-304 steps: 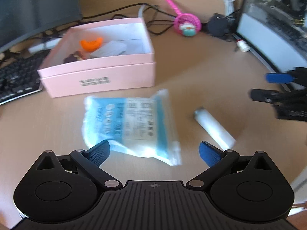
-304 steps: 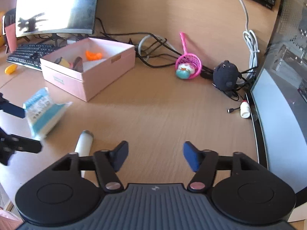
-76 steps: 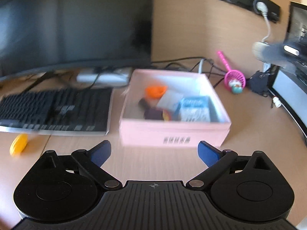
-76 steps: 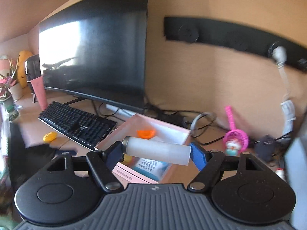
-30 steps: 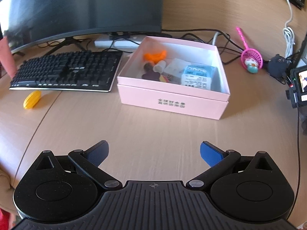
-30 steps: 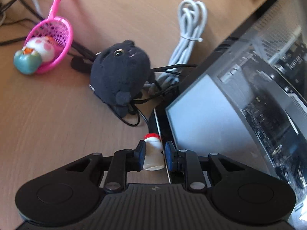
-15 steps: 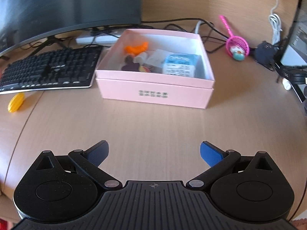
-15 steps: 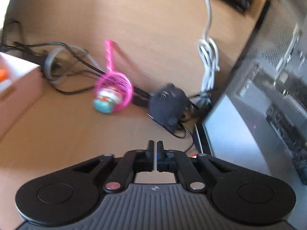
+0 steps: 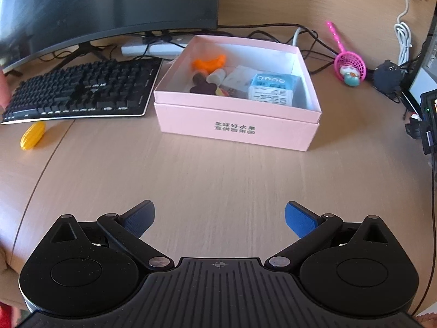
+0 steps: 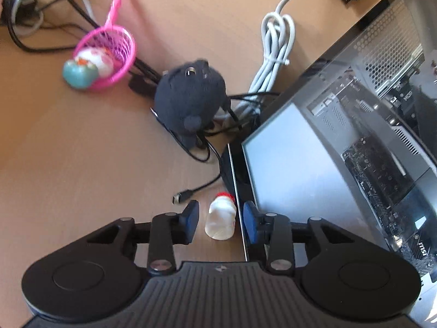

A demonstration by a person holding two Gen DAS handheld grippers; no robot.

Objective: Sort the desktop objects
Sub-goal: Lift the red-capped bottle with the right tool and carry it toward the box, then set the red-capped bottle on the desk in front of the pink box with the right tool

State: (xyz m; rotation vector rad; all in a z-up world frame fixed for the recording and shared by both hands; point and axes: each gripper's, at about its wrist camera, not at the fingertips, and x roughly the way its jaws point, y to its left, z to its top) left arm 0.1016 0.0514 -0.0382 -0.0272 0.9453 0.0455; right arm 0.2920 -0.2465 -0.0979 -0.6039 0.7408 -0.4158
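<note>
Beside the computer case (image 10: 341, 147), the right gripper (image 10: 220, 220) is opening around a small white bottle (image 10: 220, 222), pads clear of it; the left gripper (image 9: 220, 217) hangs spread wide over bare desk (image 9: 218, 177).

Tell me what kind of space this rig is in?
Most likely a home or office computer desk. A curved monitor stands behind a black keyboard on the wooden desktop, and a glass-sided PC case sits at the right edge with cables trailing behind.

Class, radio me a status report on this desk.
Left gripper open, empty. Right gripper opening, straddling small bottle, fingers clear. Computer case crowds right finger.
</note>
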